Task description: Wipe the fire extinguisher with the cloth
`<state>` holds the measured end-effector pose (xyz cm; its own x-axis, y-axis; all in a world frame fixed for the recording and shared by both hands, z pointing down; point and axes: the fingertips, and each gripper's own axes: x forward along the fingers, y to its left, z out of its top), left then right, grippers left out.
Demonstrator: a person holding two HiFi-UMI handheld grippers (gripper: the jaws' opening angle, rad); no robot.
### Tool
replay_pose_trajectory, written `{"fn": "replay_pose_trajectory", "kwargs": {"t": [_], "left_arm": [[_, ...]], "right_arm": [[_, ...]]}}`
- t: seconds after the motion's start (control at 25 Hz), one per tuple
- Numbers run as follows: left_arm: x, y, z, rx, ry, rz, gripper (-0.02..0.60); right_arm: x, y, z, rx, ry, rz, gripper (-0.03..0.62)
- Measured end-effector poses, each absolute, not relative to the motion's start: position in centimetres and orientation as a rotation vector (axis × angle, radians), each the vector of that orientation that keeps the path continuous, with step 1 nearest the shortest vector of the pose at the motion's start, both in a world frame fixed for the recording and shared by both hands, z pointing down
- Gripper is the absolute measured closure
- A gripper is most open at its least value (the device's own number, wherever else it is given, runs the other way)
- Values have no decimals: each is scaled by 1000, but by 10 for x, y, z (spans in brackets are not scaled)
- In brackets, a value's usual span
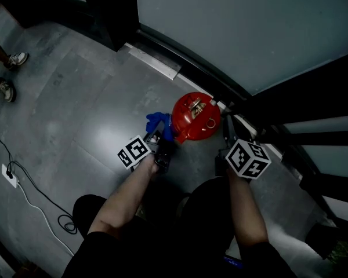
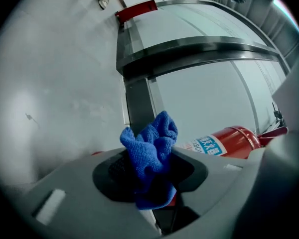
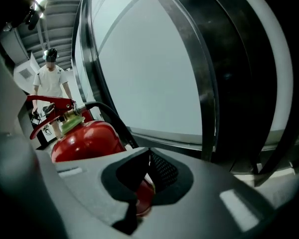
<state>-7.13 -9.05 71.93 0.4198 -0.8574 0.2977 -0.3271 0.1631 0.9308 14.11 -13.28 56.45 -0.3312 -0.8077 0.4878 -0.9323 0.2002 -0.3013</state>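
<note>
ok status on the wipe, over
Left gripper shut on blue cloth. Right gripper shut, empty. Fire extinguisher upright by glass wall, cloth beside it. Nothing between.

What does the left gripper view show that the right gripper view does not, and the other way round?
Only the left gripper view: the blue cloth pinched in the left claw, and the extinguisher's label. Only the right gripper view: the handle, the black hose and a person standing. Both: the red fire extinguisher and the glass wall.
</note>
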Motion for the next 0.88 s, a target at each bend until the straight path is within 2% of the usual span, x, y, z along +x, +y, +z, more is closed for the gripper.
{"fn": "replay_pose_trajectory", "kwargs": {"t": [0.88], "left_arm": [[-69,-84,834,1273,-1126,-269,413]], "right_arm": [[121,-121,575,1507,-2239,664,589]]}}
